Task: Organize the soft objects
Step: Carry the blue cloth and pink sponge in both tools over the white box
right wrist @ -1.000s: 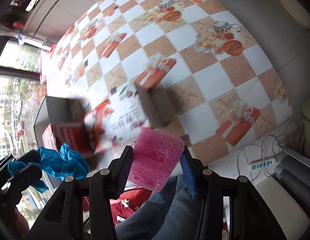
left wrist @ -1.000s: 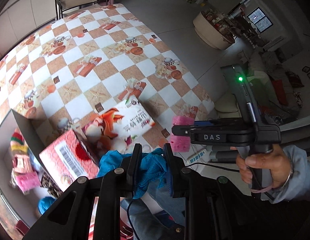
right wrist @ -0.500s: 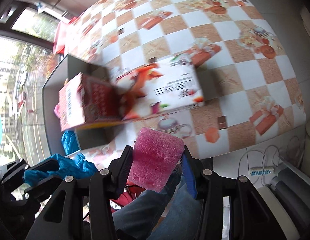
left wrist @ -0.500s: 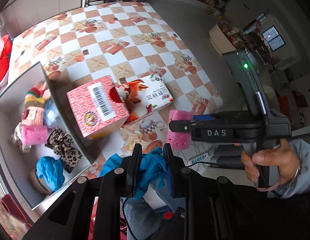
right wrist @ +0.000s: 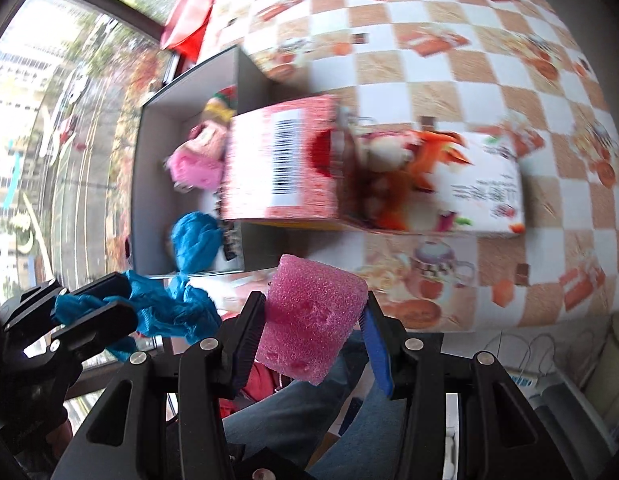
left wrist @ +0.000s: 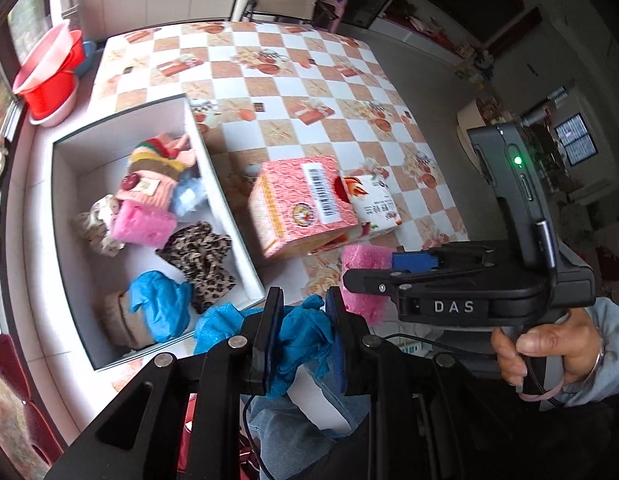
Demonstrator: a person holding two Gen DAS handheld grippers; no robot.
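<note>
One pink sponge (right wrist: 313, 320) between right claw (right wrist: 309, 332) pads

The letters "DAS" stand in pale capitals on the black side of the right gripper (left wrist: 365, 276), as seen from the left wrist view. A barcode sits on a white label on the pink end face of the snack carton (left wrist: 305, 200) that lies near the front edge of the tabletop (left wrist: 269, 80); its digits are too small to read. The carton's white long side carries printed Chinese characters beside a cartoon picture, but they are too small and blurred in both views to make out.
</note>
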